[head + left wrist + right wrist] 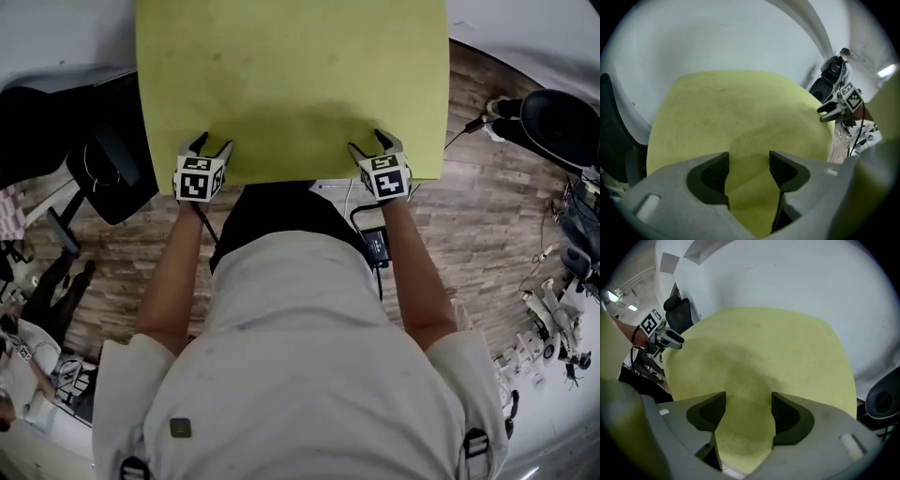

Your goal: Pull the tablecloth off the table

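Upper centre of the head view, cloth: yellow-green, spread flat, its near edge running across the frame just above the person's torso; it hides the top beneath it.
Left gripper: at the cloth's near edge, left of centre, pointing steeply down; marker cube toward the camera.
Left jaws: apart in the left gripper view; the cloth lies between the dark pads, which do not press on it.
Right gripper: at the same near edge, right of centre, level in the frame with the left one.
Right jaws: apart in the right gripper view; cloth fills the gap, a fold running down between the pads, with no grip.
Arms: both bare forearms reach up the frame from a pale shirt.
Floor: wood planks, right and left of the cloth.
Chair: black, left of the cloth.
Black box: on a cable, below the right gripper.
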The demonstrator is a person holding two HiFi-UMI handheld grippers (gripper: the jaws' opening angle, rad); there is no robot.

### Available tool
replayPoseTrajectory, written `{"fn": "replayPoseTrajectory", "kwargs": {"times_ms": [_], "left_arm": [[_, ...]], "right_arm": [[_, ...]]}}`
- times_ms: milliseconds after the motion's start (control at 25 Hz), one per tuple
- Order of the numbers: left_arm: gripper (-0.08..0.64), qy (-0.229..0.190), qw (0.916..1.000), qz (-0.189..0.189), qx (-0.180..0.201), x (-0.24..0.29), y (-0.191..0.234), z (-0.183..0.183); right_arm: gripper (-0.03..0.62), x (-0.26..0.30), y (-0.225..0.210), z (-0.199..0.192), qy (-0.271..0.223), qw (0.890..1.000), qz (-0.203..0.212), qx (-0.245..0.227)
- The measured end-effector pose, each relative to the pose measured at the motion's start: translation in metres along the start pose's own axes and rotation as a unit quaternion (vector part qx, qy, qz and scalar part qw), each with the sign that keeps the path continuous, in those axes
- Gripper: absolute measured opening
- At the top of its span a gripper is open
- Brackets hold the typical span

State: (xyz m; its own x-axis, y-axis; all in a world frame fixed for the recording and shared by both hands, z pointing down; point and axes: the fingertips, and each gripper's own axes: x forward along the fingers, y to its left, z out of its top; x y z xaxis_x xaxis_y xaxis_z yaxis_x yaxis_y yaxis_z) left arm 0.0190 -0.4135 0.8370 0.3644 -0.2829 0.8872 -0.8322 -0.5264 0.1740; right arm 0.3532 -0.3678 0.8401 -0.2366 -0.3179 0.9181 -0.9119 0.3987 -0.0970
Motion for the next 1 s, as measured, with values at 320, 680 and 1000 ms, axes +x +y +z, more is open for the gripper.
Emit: {"fn": "replayPoseTrajectory", "kwargs": {"times_ms": [320, 680, 1000], "left_arm": [[0.224, -0.012, 0.9991, 0.039, -0.001, 0.003, 0.006, -0.003], [0.043, -0.040, 0.9984, 0.034, -0.022, 0.006, 0.013, 0.011], [0.000, -0.047, 0.9984, 0.030, -0.010, 0.009, 0.008, 0.020]], "right_arm": [[0.318, 0.003, 0.001, 0.001, -0.001, 1.000, -0.018, -0.002], [0.115, 0.008, 0.014, 0.019, -0.014, 0.999, -0.003, -0.034], [0.017, 0.010, 0.020, 0.025, -0.021, 0.998, 0.017, -0.050]]}}
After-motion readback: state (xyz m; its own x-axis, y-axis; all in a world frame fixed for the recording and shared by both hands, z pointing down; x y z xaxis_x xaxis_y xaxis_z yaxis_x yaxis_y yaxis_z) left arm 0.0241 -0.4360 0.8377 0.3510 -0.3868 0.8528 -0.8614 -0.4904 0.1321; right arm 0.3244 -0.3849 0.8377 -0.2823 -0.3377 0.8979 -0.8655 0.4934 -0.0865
